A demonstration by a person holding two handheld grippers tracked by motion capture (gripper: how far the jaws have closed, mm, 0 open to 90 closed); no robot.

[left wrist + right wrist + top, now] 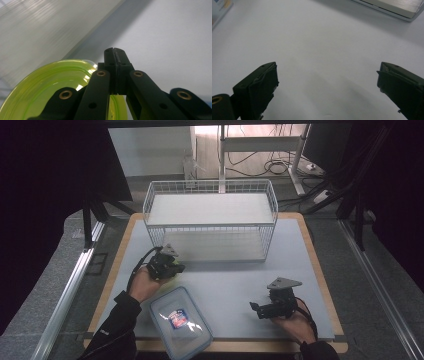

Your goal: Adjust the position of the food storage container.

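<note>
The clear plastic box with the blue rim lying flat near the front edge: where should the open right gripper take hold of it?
Grip the clear plastic box across its raised blue rim on the long right side, coming low from the right. It lies flat and wide, so only an edge fits between the jaws of the right gripper, and that side faces it.

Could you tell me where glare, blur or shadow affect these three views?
High view: glare patches on the clear lid of the blue-rimmed container; the wire basket casts a soft shadow toward the person; the surroundings are dark. Left gripper view: the background at upper left is streaked and soft, and highlights glint on the yellow-green disc. Right gripper view: faint shadows on the grey mat between the jaws.
</note>
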